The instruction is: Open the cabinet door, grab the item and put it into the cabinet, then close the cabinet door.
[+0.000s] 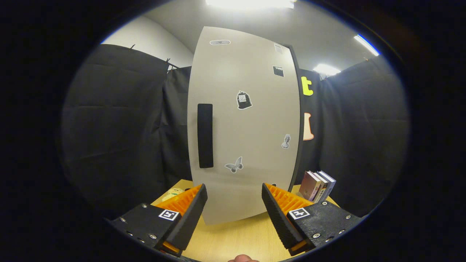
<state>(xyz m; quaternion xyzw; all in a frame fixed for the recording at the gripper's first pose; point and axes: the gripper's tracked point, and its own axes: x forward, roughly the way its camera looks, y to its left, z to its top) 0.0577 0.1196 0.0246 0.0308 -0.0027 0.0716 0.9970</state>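
Gripper view: the cabinet (247, 123) stands upright on the wooden table (233, 240), straight ahead of the fingers and filling the space beyond them. Its pale door (255, 72) is closed and faces the camera, with a long black vertical handle (205, 135) set near its left edge. Small stickers dot the door: a butterfly (234, 165) low down beside the handle, a dark bag-shaped one (244, 100) near the middle, a small bust (286, 141) toward the right edge, and a few more near the top.

The gripper (235, 203) is spread wide, its two black ribbed fingers with orange backing held well apart and holding nothing; the lower part of the door shows in the gap between them. The left finger (189, 214) sits just below the handle, not touching it.

Behind the left finger, a yellowish soft item (173, 193) lies on the table to the left of the cabinet; too little of it shows to say what it is. To the right of the cabinet, beyond the right finger (280, 214), a few books (316, 186) stand leaning together on the table. Black cloth hangs around the booth, and ceiling lights glow above.
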